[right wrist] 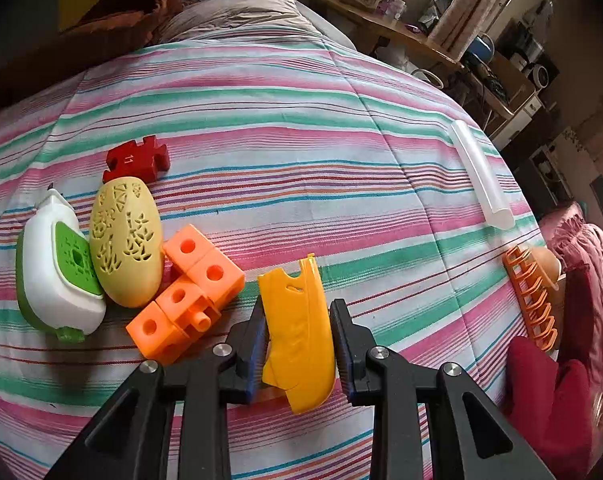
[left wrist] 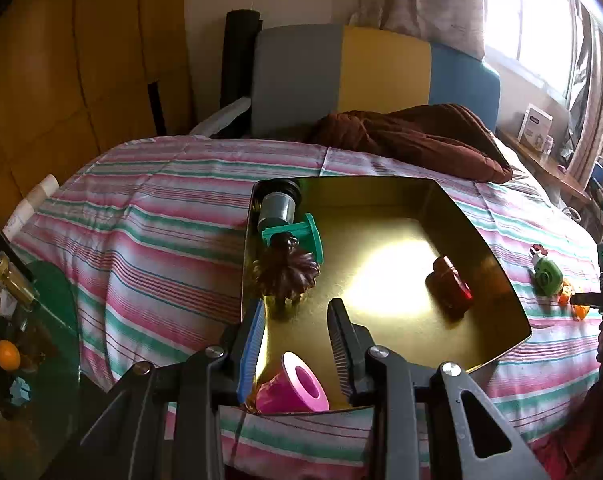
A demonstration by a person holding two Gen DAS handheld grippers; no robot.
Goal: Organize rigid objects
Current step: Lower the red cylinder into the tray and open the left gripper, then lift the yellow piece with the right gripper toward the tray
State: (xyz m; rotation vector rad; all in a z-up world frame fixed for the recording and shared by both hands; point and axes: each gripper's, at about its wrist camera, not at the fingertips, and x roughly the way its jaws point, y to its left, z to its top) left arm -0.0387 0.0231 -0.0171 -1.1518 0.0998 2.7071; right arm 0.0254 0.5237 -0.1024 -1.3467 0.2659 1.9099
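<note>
Evidently, the right tongs clenched the yellow shell for traying; the left tongs hung released above the gold tray.

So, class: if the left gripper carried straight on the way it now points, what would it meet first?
Most likely the shiny floor of the gold tray, since the left gripper tilts down over it. The brown pinecone-like piece sits just left of that line and might be brushed; depth is hard to judge.
</note>
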